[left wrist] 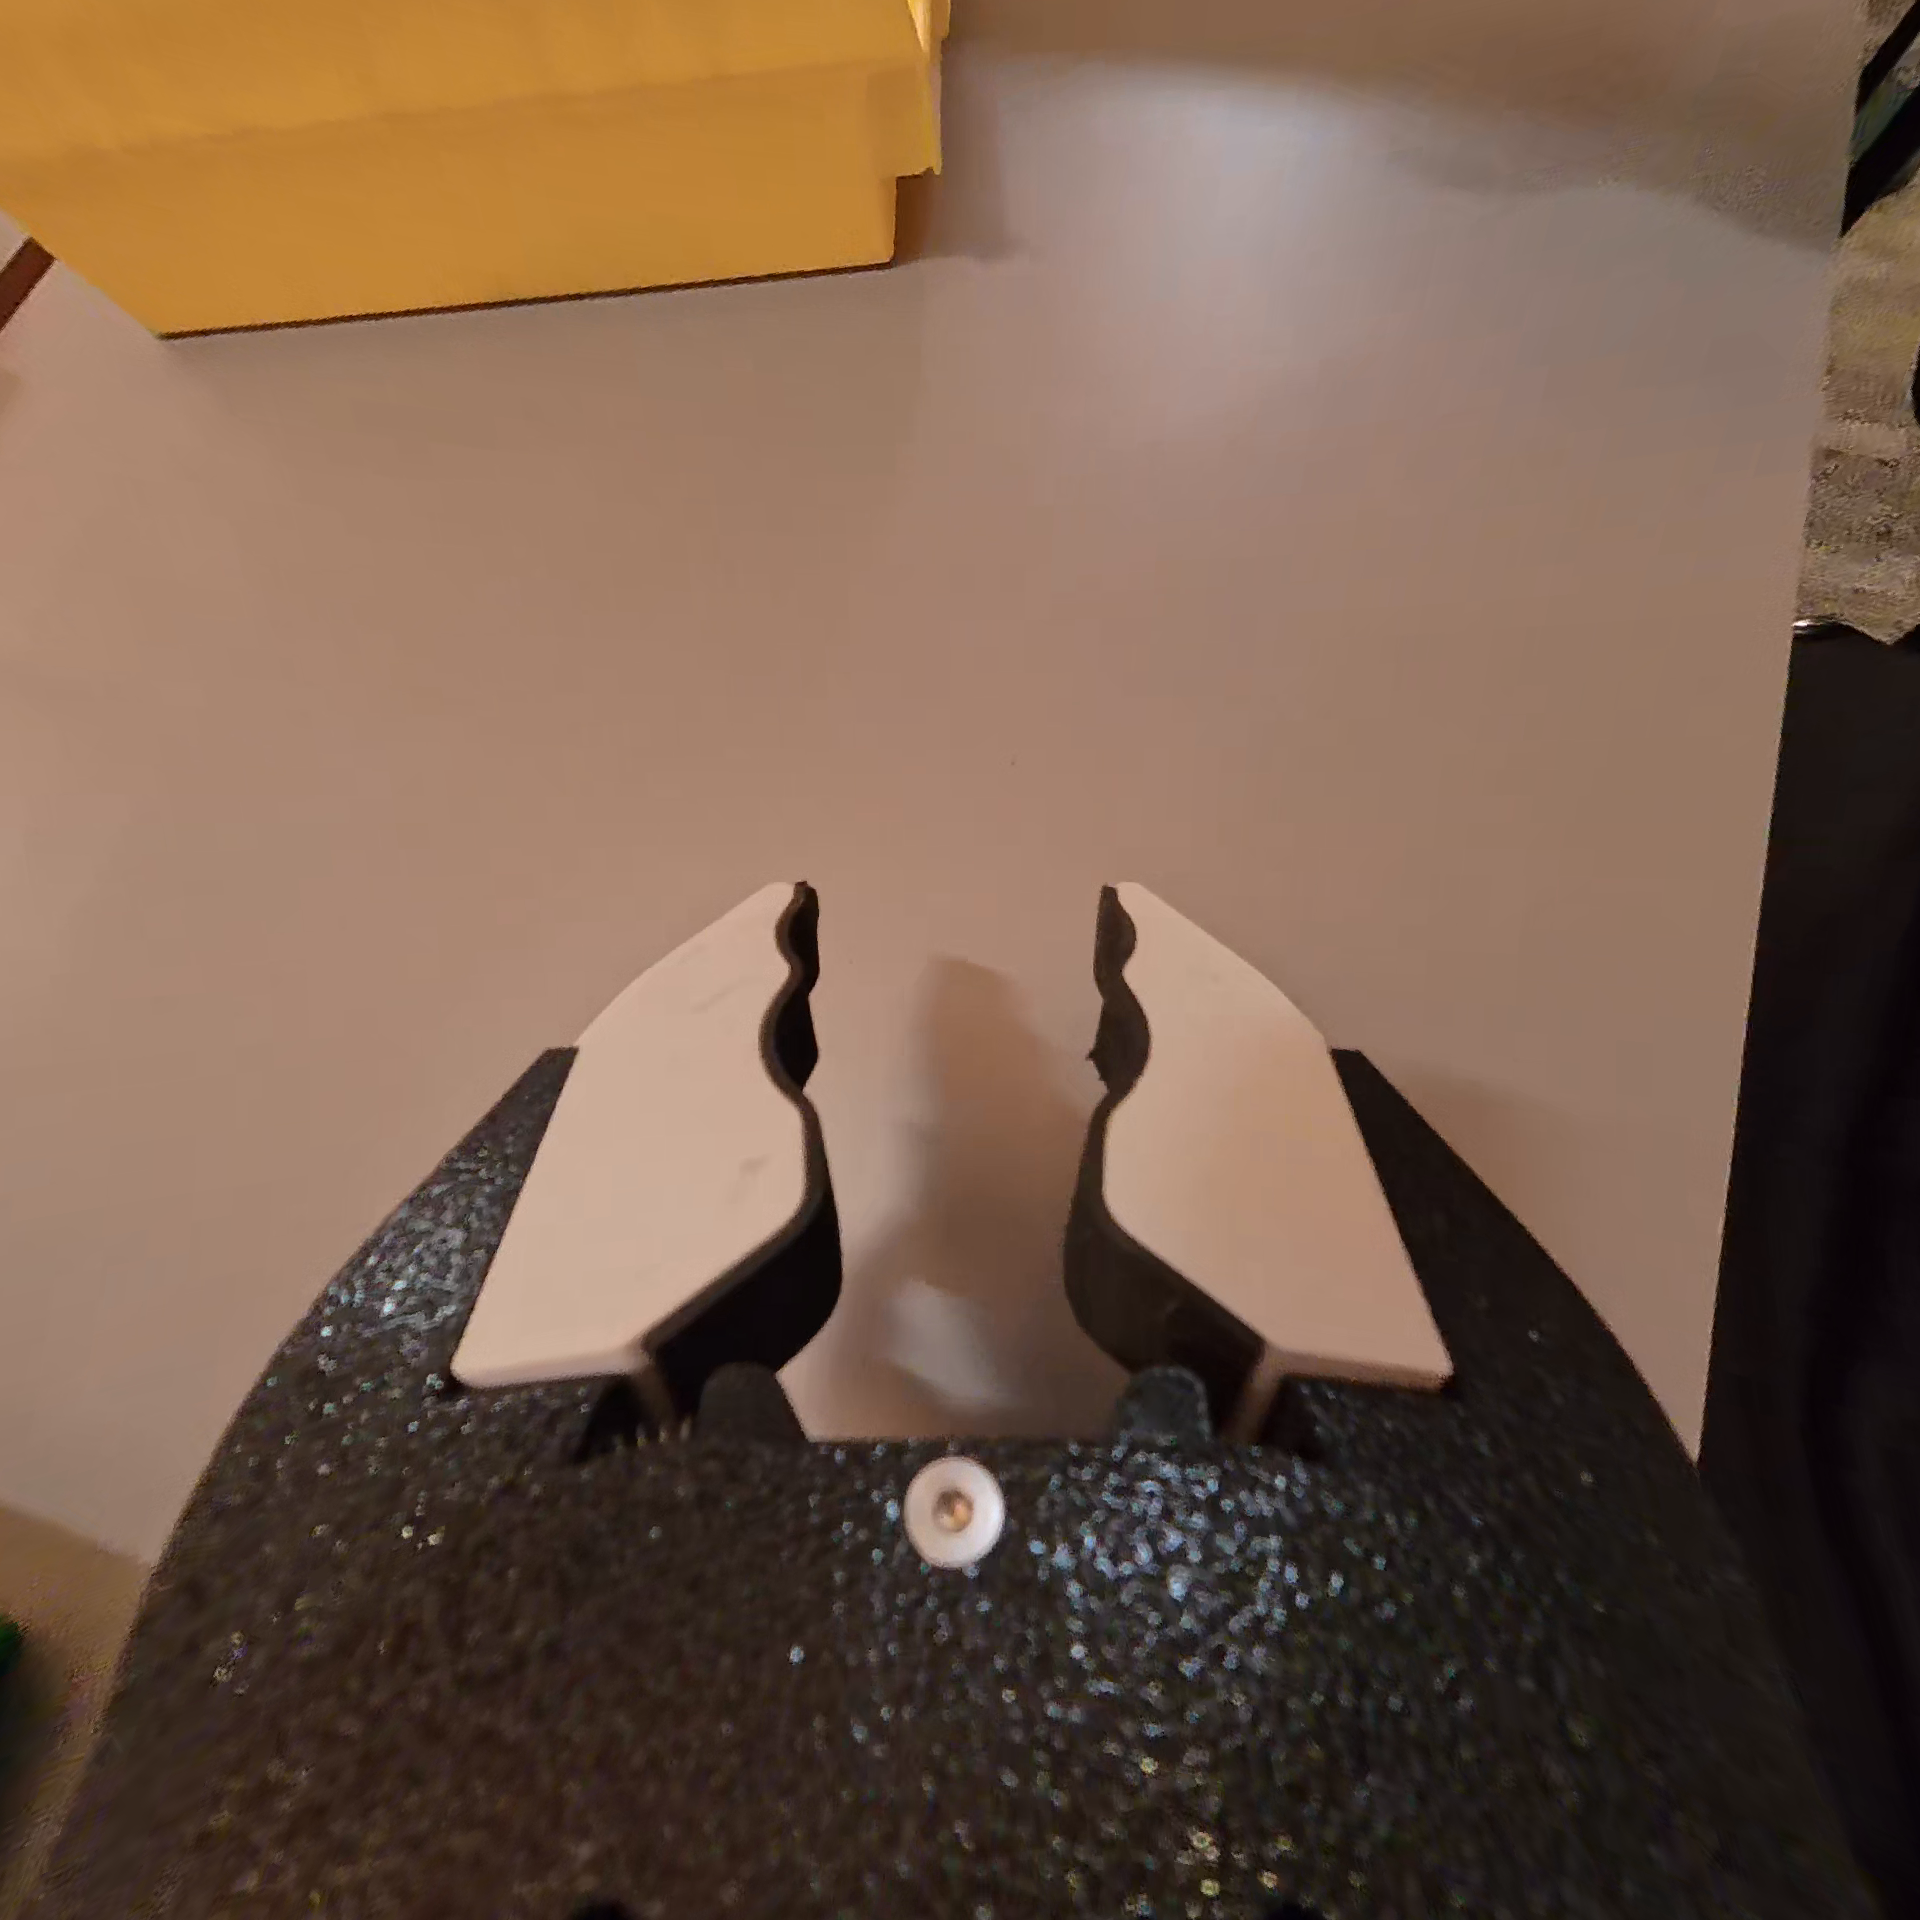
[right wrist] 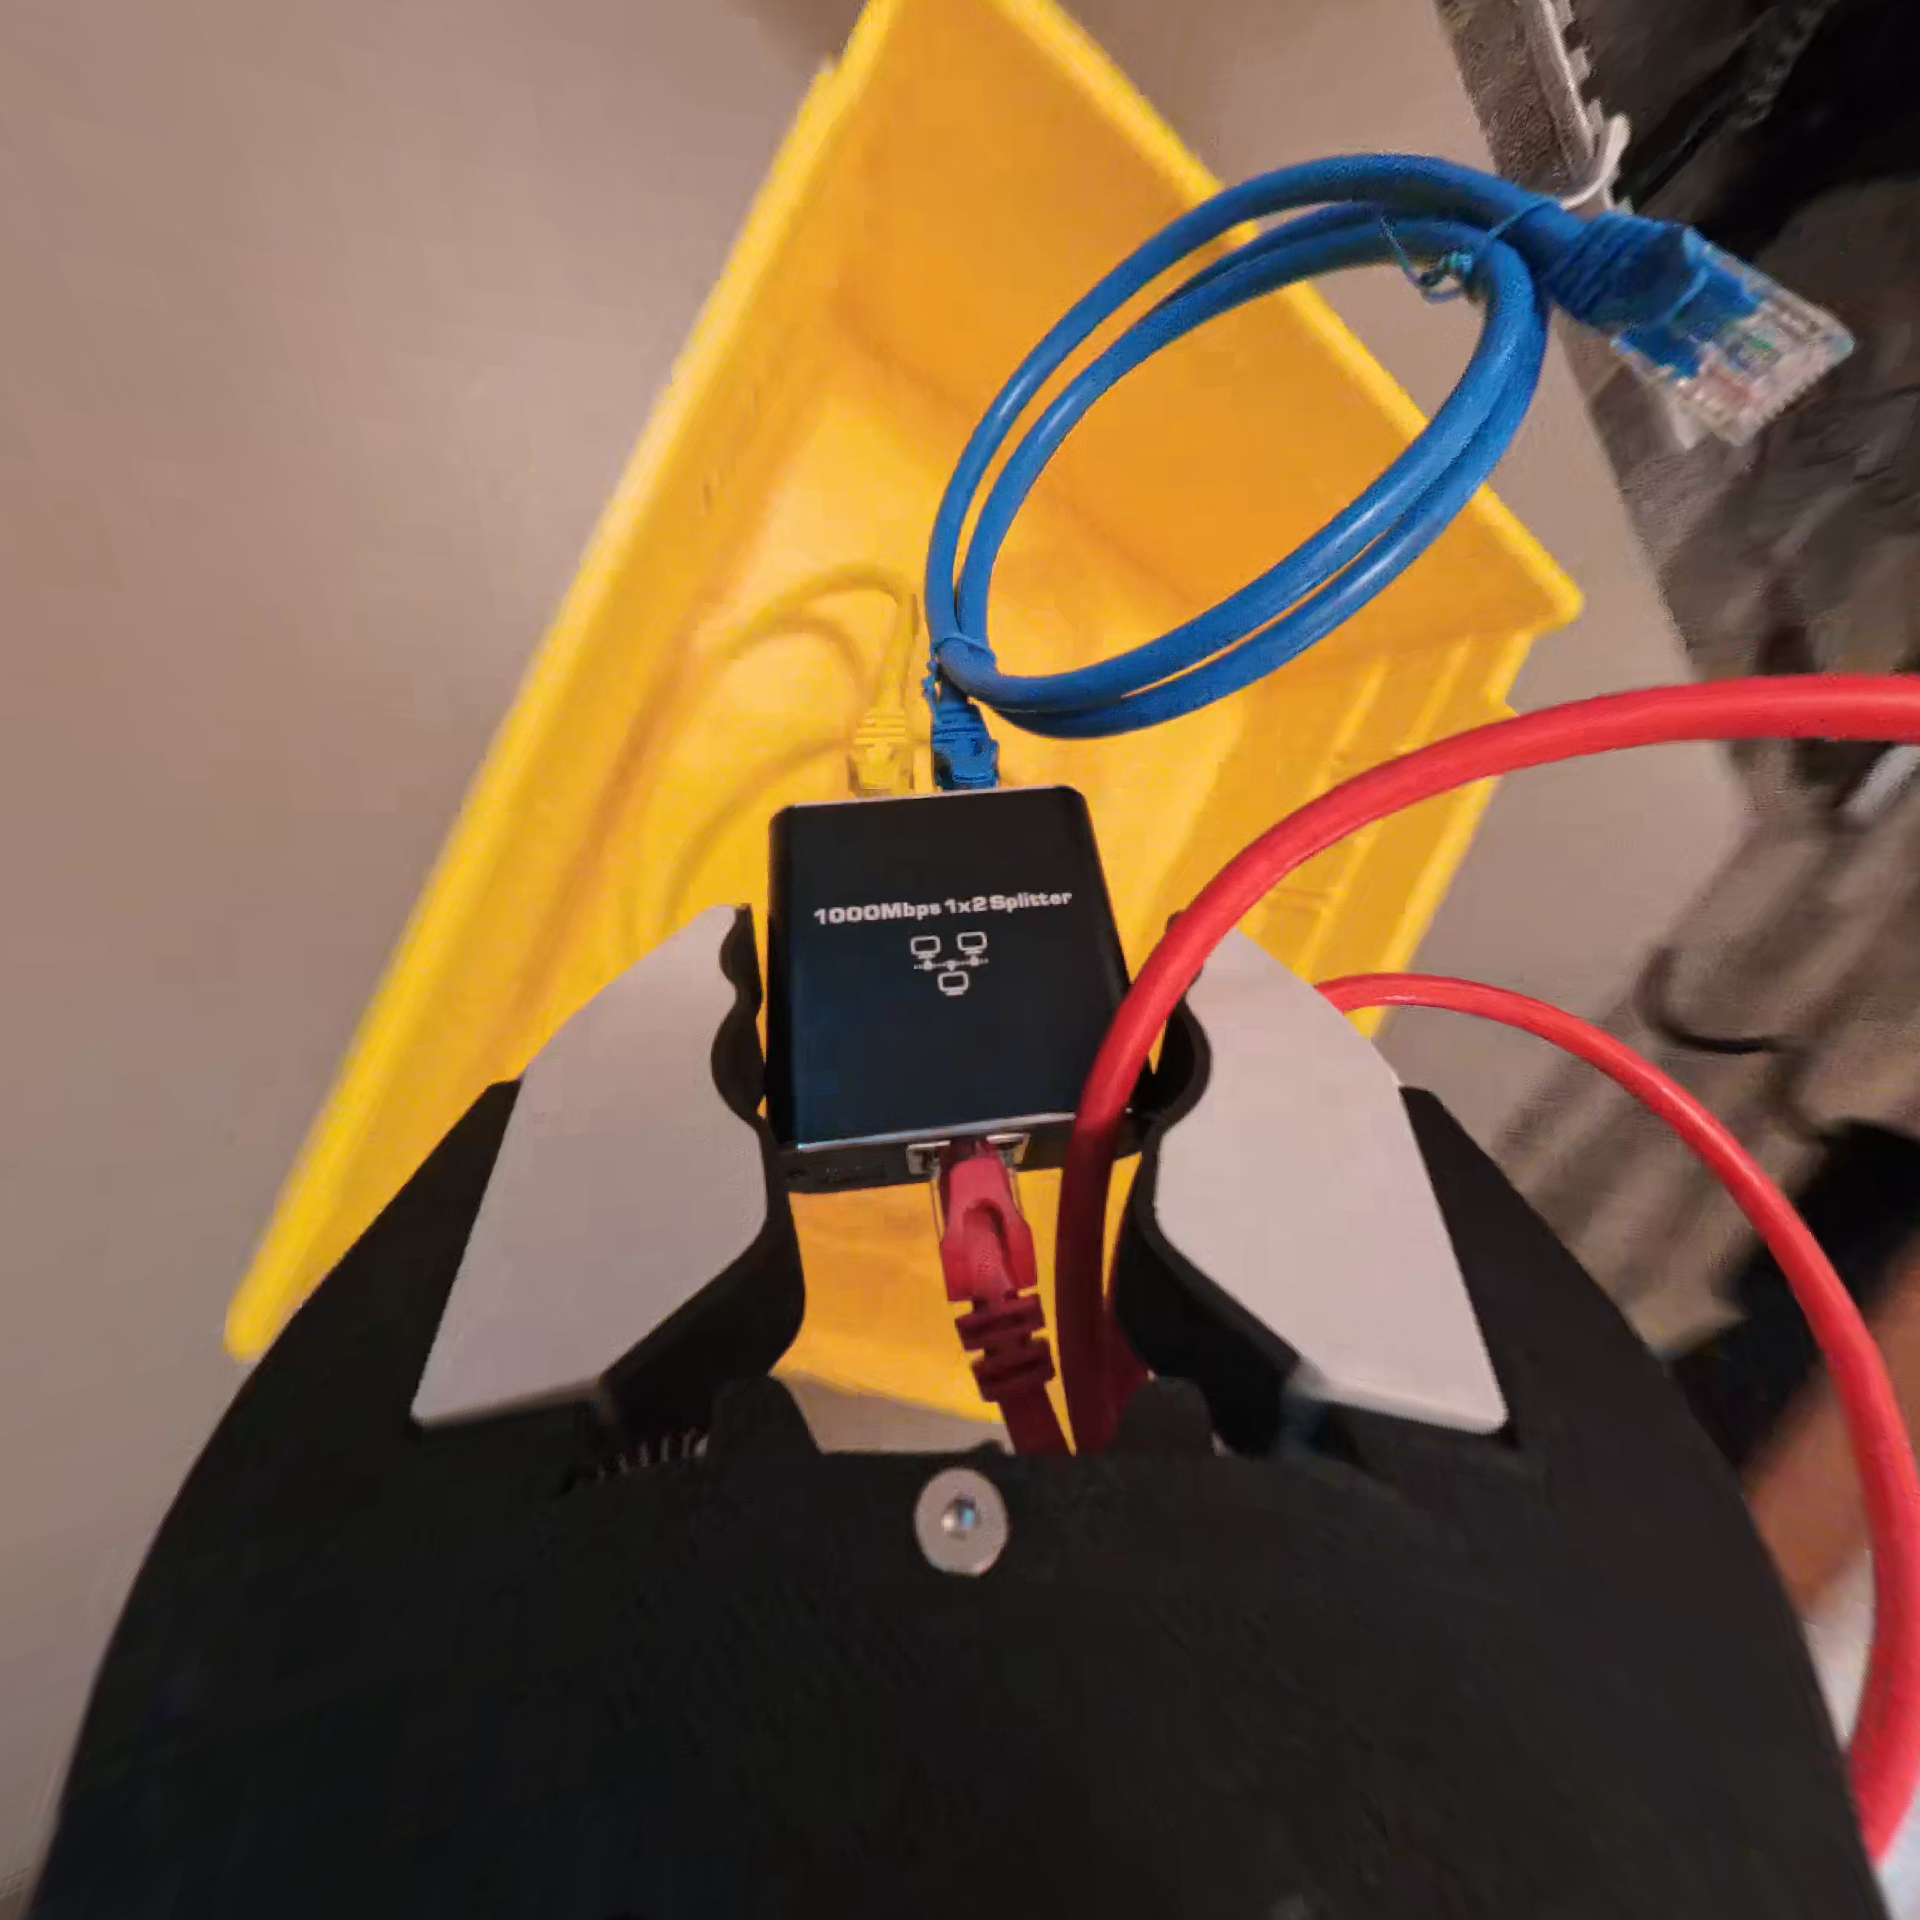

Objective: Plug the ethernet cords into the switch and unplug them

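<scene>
In the right wrist view my right gripper (right wrist: pixel 961 925) is shut on a small black switch box (right wrist: pixel 935 987) and holds it above a yellow bin (right wrist: pixel 1039 364). A red cord (right wrist: pixel 987 1247) is plugged into the box's near end and loops off to the right. A blue cord (right wrist: pixel 961 743) and a yellow cord (right wrist: pixel 883 743) are plugged into its far end. The blue cord's free plug (right wrist: pixel 1714 332) hangs at the upper right. In the left wrist view my left gripper (left wrist: pixel 956 904) is open and empty over a bare grey table (left wrist: pixel 935 571).
The yellow bin (left wrist: pixel 468 156) stands at the table's far left in the left wrist view. The table's right edge (left wrist: pixel 1766 831) drops to a dark area with patterned cloth. Dark fabric fills the right side of the right wrist view (right wrist: pixel 1766 727). The gap from one gripper's tips to the other's is roughly 35 cm.
</scene>
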{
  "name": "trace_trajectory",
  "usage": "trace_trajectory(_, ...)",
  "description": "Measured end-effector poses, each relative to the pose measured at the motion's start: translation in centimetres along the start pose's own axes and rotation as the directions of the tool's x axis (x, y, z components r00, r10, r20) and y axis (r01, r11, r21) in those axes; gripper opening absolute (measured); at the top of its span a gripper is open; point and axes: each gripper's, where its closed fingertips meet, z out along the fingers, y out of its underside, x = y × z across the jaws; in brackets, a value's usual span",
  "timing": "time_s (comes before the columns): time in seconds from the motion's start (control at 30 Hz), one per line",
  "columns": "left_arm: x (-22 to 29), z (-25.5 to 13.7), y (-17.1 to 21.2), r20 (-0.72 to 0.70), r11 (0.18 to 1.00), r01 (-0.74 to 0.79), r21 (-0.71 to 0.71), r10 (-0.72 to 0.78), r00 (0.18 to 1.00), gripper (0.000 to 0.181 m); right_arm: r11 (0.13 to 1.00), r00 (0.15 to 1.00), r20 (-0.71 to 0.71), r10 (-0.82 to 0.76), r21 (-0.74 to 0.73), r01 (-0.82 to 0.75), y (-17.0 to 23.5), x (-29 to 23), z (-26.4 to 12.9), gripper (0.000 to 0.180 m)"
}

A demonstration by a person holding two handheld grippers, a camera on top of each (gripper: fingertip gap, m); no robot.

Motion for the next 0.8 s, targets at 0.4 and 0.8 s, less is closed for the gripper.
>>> trace_trajectory(0.4,1.6,0.4,-0.6,-0.071,0.998,-0.059,-0.019,0.058,0.996,0.050,0.773,0.725,0.523,0.448,0.181,-0.608,-4.1,-5.7,1.7,0.118)
trace_trajectory(0.8,3.2,1.2,-0.6,-0.120,0.996,-0.075,-0.039,0.070,0.990,0.050,0.922,0.798,0.483,0.360,-0.052,-0.384,0.5,-4.6,-0.3,0.070)
